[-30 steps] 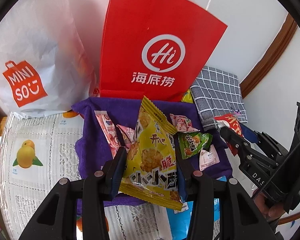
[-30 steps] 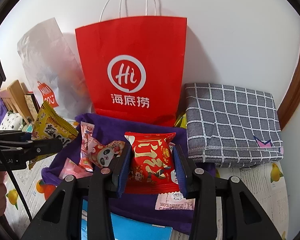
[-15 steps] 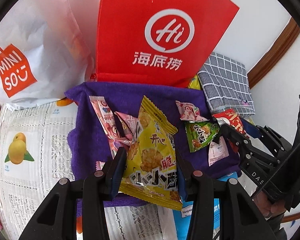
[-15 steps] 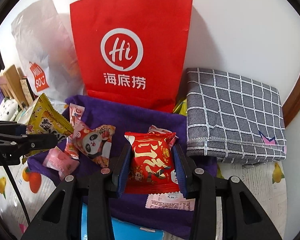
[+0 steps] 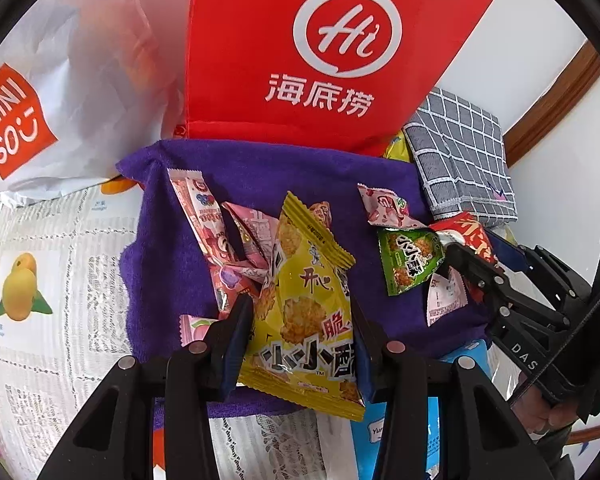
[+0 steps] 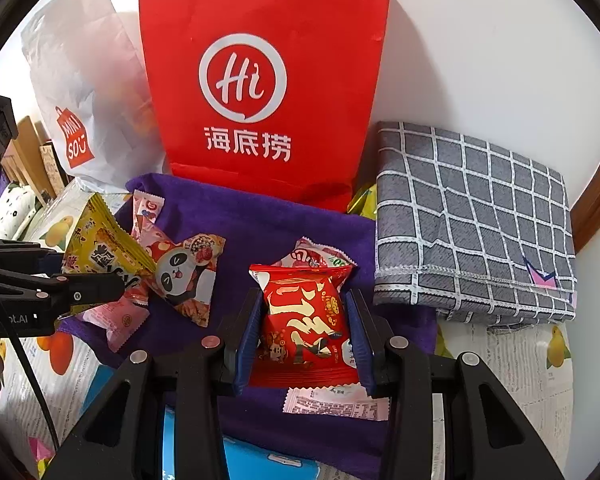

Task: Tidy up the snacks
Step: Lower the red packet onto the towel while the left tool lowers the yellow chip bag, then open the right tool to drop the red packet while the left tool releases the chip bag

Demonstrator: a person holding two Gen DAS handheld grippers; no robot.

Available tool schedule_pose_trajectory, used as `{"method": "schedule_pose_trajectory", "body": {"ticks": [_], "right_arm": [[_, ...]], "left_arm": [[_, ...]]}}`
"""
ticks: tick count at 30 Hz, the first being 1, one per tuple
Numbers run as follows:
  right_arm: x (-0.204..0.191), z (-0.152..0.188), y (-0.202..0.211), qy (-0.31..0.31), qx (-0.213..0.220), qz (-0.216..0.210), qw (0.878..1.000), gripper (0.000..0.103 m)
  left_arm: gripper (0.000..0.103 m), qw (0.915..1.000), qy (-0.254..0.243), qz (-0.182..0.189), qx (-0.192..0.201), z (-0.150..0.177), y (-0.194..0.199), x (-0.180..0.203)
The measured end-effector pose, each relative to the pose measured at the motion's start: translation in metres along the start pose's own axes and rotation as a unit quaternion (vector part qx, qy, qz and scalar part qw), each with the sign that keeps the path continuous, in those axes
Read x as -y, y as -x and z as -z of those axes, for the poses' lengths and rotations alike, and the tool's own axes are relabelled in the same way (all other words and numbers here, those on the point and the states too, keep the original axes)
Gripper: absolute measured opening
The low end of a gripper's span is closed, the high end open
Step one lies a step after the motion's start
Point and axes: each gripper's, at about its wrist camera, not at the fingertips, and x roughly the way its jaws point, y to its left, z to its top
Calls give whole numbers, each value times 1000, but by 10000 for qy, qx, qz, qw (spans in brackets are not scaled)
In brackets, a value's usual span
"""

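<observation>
Snacks are in both grippers at once, so the step in hand looks like carrying or setting down, not reaching. The left gripper (image 5: 300, 344) has its jaws closed on a yellow packet (image 5: 304, 312), pinched by its sides and held over the near edge of the purple towel (image 5: 260, 168). The right gripper (image 6: 303, 340) has its jaws closed on a red packet (image 6: 306, 320), also over that towel. Loose on the towel lie a panda packet (image 6: 184, 272), several pink wrappers (image 5: 204, 220), a green packet (image 5: 408, 260) and a flat white sachet (image 6: 336, 400) just under the red one. Behind the towel stands a red paper bag (image 6: 260, 80), with a white shopping bag (image 6: 80, 92) to its left and a folded grey checked cloth (image 6: 472, 220) to its right. Where the packets are meant to go cannot be told. The next move probably calls for choosing a free patch of towel, or a bag, lowering each packet clear of its neighbours, then opening the jaws.
</observation>
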Motion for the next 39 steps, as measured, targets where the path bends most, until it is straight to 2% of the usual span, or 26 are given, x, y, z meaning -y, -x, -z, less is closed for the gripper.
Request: {"method": "schedule_pose_trajectory", "body": {"ticks": [8, 15, 21, 23, 30, 32, 34, 39], "right_arm": [[-6, 3, -16, 84, -279, -22, 9996, 42], [-8, 5, -23, 126, -424, -14, 9990, 42], [-8, 4, -20, 129, -398, -9, 9991, 43], [-7, 3, -18, 107, -379, -70, 9992, 49], [-3, -2, -1, 20, -217, -101, 9997, 54], [-3, -3, 6, 3, -130, -73, 9999, 54], [-3, -5, 17, -51, -8, -71, 10000, 54], [-2, -1, 46, -270, 277, -67, 9992, 54]], "left_arm": [[43, 9995, 15, 76, -302, 2, -21, 3], [43, 9994, 14, 90, -345, 3, -23, 4], [43, 9994, 69, 121, -328, 2, -24, 1], [43, 9994, 61, 114, -307, 2, -23, 1], [43, 9995, 34, 84, -312, 1, -21, 1], [55, 9994, 62, 129, -304, 0, -19, 0], [61, 9997, 69, 182, -156, -1, -10, 1], [65, 9996, 13, 276, 85, -3, 13, 4]]}}
